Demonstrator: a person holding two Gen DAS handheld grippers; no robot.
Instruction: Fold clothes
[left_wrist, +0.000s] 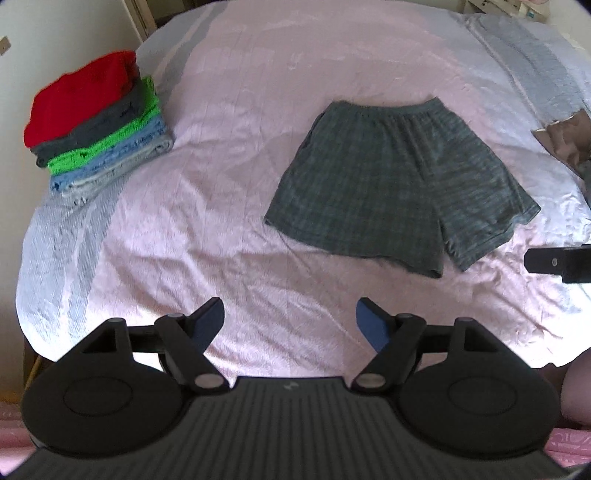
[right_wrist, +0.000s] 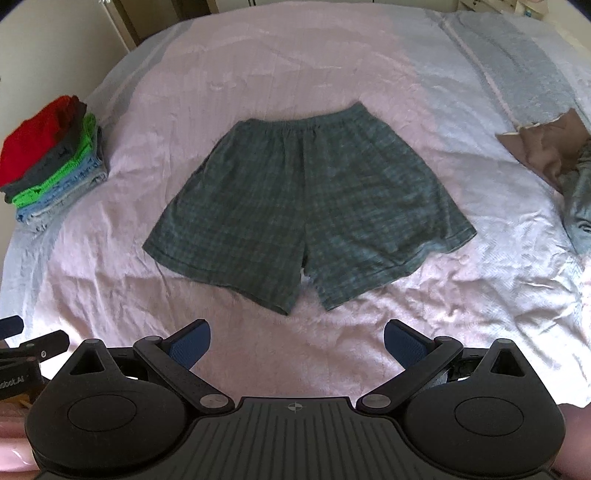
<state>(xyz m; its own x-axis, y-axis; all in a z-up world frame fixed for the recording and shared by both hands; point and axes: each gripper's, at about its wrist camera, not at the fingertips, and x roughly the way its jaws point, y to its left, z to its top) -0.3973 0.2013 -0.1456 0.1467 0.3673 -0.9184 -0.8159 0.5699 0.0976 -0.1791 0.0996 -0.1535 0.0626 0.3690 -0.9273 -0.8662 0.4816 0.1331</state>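
Dark grey-green plaid shorts (left_wrist: 391, 181) (right_wrist: 306, 206) lie spread flat on the pale pink bedsheet (left_wrist: 221, 240), waistband away from me, leg hems toward me. My left gripper (left_wrist: 290, 321) hovers open over bare sheet, short of the shorts' left leg hem and left of it. My right gripper (right_wrist: 297, 343) is open too, just in front of the crotch and hems, nothing between its blue pads (right_wrist: 188, 347). A black part of the right gripper (left_wrist: 554, 260) shows at the right edge of the left wrist view.
A stack of folded clothes (left_wrist: 96, 122) (right_wrist: 51, 162), red on top, then dark grey, green and blue, sits at the bed's left side. Crumpled brown and grey garments (right_wrist: 554, 155) lie at the right edge. Furniture stands beyond the bed's far edge.
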